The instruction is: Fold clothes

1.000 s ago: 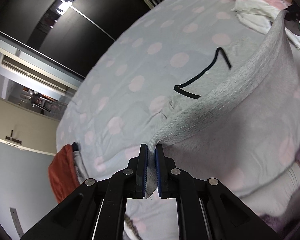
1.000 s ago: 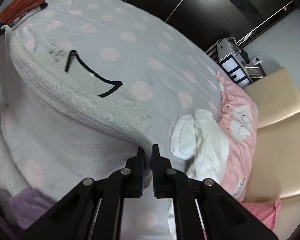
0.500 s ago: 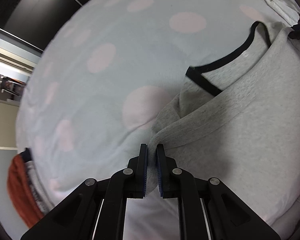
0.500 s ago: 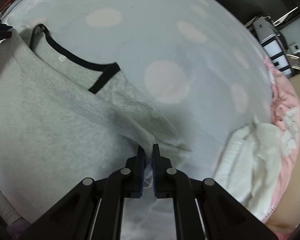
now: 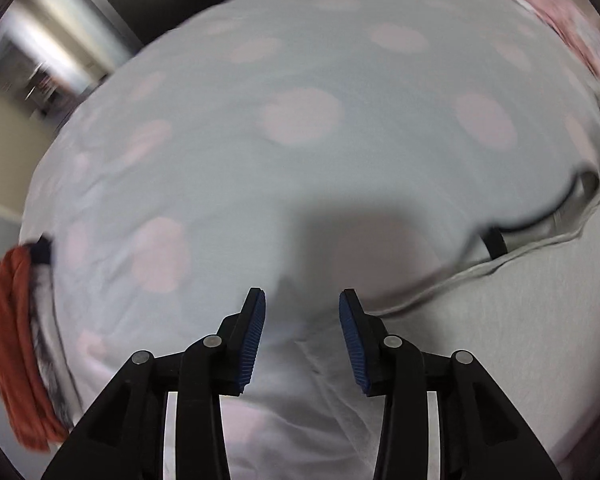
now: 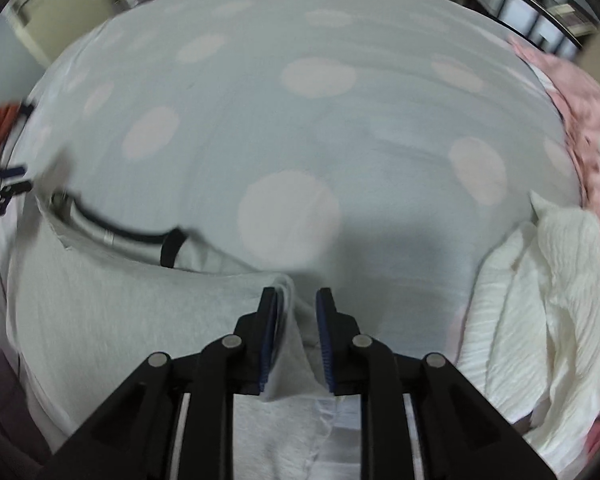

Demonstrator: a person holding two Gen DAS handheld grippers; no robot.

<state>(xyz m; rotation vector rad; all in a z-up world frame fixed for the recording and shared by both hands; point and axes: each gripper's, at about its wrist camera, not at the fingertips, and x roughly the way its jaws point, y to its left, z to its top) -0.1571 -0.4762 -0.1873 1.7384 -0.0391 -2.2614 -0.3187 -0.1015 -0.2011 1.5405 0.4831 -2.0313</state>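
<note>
Both views are evenly, softly lit with no glare. Motion blur smears the bed (image 5: 300, 120) and room edges. Fisheye distortion bulges the centre; corners are black. A soft shadow (image 6: 400, 236) lies on the bed ahead of the fingers.

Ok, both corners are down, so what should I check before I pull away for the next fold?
1. Left gripper jaws have just been opening, nothing between them: ok.
2. Right gripper jaws have just been opening, but the grey top corner lies between them against one pad: not ok.
3. Fold edge lies flat below the black neckline: ok.
4. White garment apart from the top: ok.
5. Hem aligned: cannot tell.
</note>
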